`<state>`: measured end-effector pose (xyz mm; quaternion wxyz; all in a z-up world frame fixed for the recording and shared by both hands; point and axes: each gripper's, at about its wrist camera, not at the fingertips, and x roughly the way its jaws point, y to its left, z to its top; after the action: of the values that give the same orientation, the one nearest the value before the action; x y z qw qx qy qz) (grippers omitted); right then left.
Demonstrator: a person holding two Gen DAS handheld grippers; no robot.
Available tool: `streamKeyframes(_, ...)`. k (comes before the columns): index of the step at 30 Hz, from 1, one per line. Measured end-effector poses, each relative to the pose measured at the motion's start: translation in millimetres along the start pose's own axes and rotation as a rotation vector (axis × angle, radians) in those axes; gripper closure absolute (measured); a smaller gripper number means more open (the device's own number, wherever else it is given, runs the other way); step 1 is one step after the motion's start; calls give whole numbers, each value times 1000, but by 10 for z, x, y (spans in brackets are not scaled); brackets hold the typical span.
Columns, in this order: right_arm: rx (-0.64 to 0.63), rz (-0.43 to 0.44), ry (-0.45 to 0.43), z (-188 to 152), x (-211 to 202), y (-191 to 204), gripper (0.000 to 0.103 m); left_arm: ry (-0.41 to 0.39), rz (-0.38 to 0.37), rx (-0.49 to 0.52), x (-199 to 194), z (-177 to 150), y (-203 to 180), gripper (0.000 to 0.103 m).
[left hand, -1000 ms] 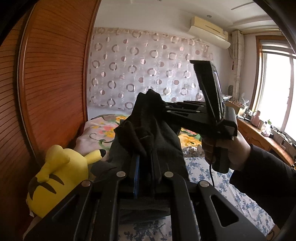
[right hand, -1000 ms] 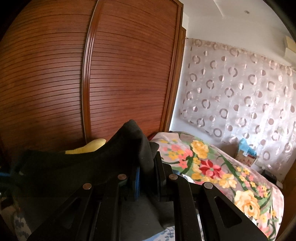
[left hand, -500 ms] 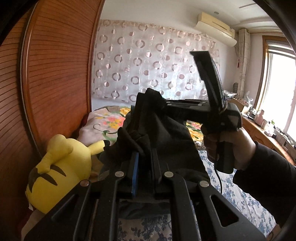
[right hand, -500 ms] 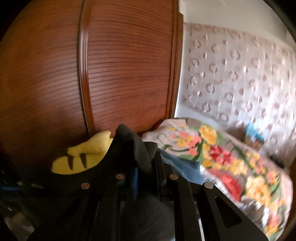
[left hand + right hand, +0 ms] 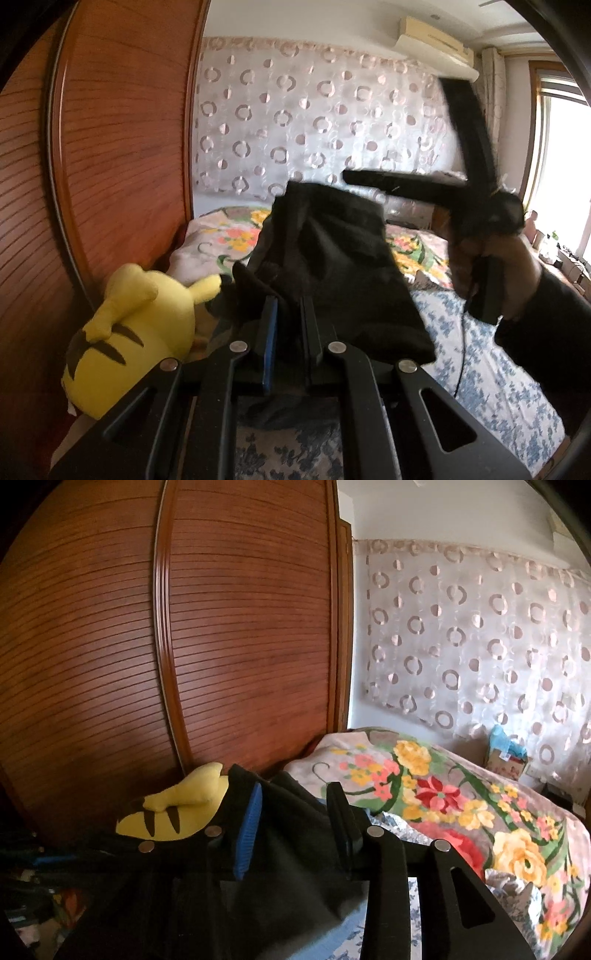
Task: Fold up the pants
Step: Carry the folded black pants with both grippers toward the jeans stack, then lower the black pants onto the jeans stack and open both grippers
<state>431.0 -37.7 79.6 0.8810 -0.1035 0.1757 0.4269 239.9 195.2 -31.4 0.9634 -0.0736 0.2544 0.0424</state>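
The left gripper (image 5: pixel 286 306) was clamped tight on the black pants (image 5: pixel 332 258), holding them up over the bed (image 5: pixel 498 387). The pants hung just beside the yellow plush toy (image 5: pixel 136 328), which lay against the wooden wardrobe (image 5: pixel 110 166). The right gripper (image 5: pixel 295 808) was opening its jaws. The pants (image 5: pixel 291 849) lay loose between them, and the pads did not squeeze the cloth. A hand (image 5: pixel 498 266) held that gripper's handle.

Right gripper (image 5: pixel 369 179) blurred; plush toy (image 5: pixel 173 812) half hidden — pants (image 5: pixel 288 849)
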Motion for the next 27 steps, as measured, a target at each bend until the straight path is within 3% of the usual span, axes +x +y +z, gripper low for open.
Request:
streamKeyframes(4, -3, -10, 16, -130, -30, -48, 65, 37, 21, -6, 79, -98, 31, 92)
streamKeyframes(7, 8, -86, 77, -203, 109, -99, 65, 61, 33, -5, 141, -140, 25, 92)
streamKeyframes(14, 107, -86, 121, -311, 287, -243, 65, 71, 40, -4, 99, -151, -16, 92)
streamKeyframes(27, 124, -48, 89, -354, -220, -1, 65, 48, 64, 41, -175, -115, -139, 92)
